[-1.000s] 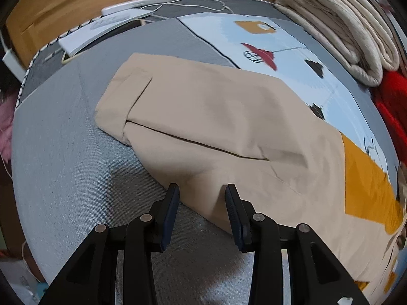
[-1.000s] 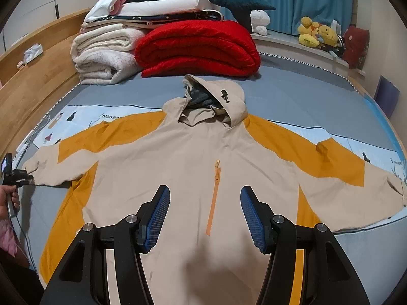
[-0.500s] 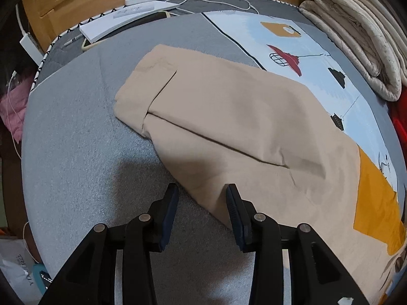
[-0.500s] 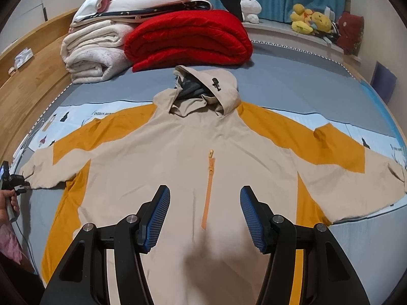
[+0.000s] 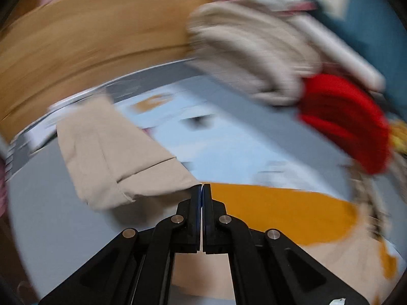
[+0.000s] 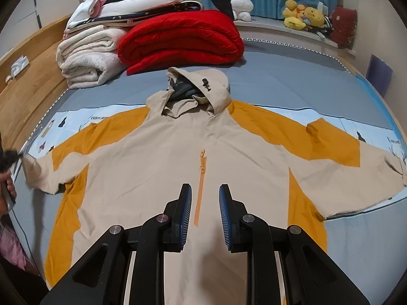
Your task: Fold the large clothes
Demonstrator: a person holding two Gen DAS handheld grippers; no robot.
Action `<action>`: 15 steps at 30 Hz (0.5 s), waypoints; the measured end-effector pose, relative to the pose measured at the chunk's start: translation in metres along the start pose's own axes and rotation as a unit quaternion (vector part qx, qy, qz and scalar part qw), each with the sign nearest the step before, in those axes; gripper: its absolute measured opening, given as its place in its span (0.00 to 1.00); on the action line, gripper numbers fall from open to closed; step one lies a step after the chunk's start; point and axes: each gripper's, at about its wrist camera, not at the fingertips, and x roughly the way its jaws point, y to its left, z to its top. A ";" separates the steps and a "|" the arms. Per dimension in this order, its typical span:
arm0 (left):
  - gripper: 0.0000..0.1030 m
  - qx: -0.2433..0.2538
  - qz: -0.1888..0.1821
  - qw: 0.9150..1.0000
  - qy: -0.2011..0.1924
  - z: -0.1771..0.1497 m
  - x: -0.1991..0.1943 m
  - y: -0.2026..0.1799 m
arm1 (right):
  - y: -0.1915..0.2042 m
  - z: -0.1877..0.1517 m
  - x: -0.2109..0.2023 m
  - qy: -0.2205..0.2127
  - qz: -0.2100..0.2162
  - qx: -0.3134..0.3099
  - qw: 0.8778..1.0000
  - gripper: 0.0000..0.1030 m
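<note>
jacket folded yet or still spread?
Mostly spread: the jacket lies flat on the bed, far sleeve out; only the left claw lifts one cuff.

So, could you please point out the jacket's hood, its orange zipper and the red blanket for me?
hood (image 6: 216, 81): right wrist view, on the beige outer fabric of its top.
orange zipper (image 6: 199, 193): right wrist view, midway along the strip.
red blanket (image 6: 180, 38): right wrist view, on the upper fold.

Bare grey bedsheet (image 6: 292, 76) past the hood — beyond it, stacked red quilt (image 6: 180, 40) and cream blankets (image 6: 86, 58).
</note>
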 end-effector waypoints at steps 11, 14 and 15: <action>0.09 0.224 -0.309 0.913 0.147 -0.126 -0.073 -0.276 | -0.014 0.002 0.005 0.018 0.000 0.032 0.999 0.20; 0.18 0.260 -0.298 0.896 0.201 -0.144 -0.062 -0.284 | -0.016 0.004 0.012 0.028 0.004 0.039 0.999 0.21; 0.21 0.250 -0.291 0.902 0.199 -0.142 -0.061 -0.280 | -0.018 0.004 0.014 0.031 0.005 0.041 0.999 0.21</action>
